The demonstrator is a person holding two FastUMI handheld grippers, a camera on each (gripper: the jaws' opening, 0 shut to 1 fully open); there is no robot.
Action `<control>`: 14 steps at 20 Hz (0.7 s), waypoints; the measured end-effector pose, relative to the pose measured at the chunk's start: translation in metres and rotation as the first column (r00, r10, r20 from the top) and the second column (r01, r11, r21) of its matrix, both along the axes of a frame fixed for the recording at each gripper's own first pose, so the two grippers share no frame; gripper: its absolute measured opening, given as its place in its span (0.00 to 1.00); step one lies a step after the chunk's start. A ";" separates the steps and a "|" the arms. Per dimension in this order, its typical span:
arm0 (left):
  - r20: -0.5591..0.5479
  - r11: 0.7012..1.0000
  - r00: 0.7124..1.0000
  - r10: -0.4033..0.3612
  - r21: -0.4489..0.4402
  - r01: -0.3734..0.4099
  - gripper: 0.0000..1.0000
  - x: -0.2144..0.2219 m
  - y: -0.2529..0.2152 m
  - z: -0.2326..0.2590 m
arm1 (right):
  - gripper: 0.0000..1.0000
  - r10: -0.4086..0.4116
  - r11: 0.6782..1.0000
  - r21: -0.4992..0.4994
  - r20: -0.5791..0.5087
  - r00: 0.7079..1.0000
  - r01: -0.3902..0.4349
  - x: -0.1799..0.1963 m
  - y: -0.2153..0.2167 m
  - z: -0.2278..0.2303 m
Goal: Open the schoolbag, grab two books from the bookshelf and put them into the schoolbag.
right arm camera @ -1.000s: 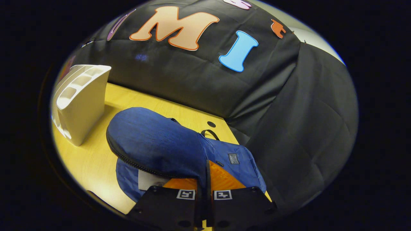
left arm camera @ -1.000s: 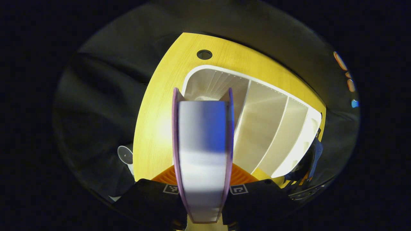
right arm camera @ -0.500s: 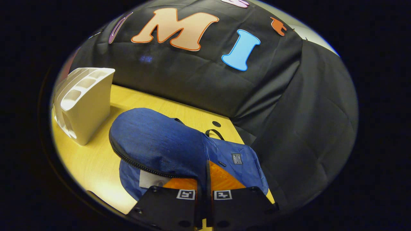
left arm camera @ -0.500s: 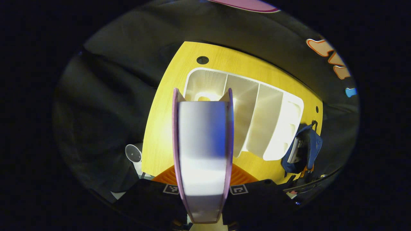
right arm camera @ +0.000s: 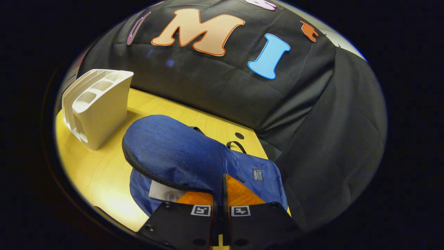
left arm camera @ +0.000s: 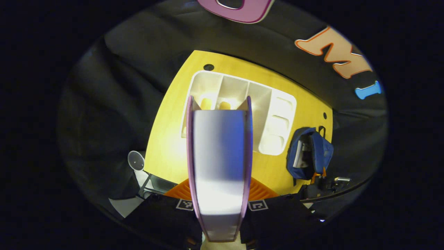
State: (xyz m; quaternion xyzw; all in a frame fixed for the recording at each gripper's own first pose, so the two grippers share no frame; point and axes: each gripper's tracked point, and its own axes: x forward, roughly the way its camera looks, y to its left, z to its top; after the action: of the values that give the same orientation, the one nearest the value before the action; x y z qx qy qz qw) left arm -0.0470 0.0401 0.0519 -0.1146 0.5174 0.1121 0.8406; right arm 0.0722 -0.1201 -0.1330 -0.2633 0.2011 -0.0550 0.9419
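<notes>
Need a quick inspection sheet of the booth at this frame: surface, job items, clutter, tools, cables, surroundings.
Surface: yellow wooden table, with a round hole near its far edge.
Job's things: book held upright above the table; white bookshelf compartments look empty; blue schoolbag open, flap lifted, a book already inside.
Clutter: nothing seen.
Tools: left tool shut on the book; right tool shut on the schoolbag flap.
Cables: nothing seen.
Surroundings: black cloth wall behind and beside the table.

Left view high, looking down; right view low, close; both share bookshelf (left arm camera: 239, 114) (right arm camera: 99, 111), schoolbag (left arm camera: 310, 152) (right arm camera: 180, 156).
</notes>
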 end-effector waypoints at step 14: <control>0.055 0.925 0.956 -0.288 -0.241 0.293 0.39 0.054 -0.188 -0.074 | 0.09 0.071 0.997 0.042 -0.004 0.998 -0.070 0.001 -0.008 0.017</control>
State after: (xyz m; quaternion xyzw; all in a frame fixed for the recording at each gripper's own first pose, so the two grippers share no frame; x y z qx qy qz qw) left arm 0.0070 -0.1477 -0.0219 -0.1413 0.5309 -0.0799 0.8318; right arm 0.0733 -0.1283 -0.1162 -0.2505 0.1953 -0.0169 0.9481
